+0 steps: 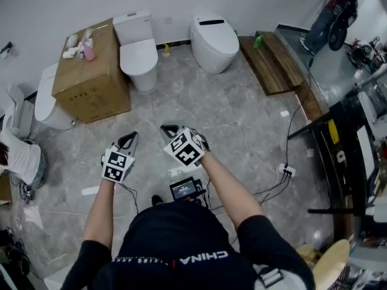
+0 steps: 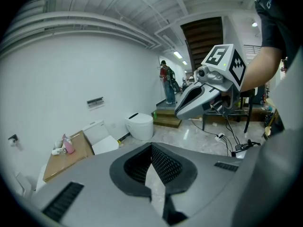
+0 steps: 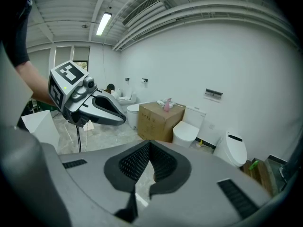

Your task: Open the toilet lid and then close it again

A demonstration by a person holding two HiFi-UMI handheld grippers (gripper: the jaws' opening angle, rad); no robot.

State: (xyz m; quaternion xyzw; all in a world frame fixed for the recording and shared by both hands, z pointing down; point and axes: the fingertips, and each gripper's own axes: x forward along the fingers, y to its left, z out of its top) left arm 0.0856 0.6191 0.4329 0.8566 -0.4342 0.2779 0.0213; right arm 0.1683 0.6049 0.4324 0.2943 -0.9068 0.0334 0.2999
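1. The left claw [image 1: 129, 139] is clenched: its jaws meet, with nothing between them. It hangs over the grey floor [image 1: 242, 119] and points toward the far wall, tilted down.
2. The right claw [image 1: 170, 129] is just to its right, also clenched and empty, and tilted the same way. The two claws are near each other but do not touch.
3. A person's bare forearms hold both claws. A small device [image 1: 184, 189] with a lit screen sits near the person's waist, below the right claw.
4. The tank toilet [image 1: 136, 47] stands against the far wall, well apart from both claws. Its lid [image 1: 139, 60] is down.
5. The oval toilet [image 1: 213, 41] stands to its right at the same wall, and its lid is also down. A yellow item [image 1: 165, 50] lies on the floor between these two toilets.
6. A box [image 1: 91, 80] of brown cardboard stands just to the left of the tank toilet. A pink bottle [image 1: 89, 52] and some small white items are on its top.
7. Another toilet, the left toilet [image 1: 46, 101], shows partly on the far side of the box at the left.
8. A wooden step [image 1: 272, 62] lies right of the oval toilet, with a green bottle [image 1: 258, 41] at its far end.
9. A power strip [image 1: 285, 171] with cables lies on the floor at the right, beside dark frames.
10. A person [image 1: 335, 8] stands at the far right.
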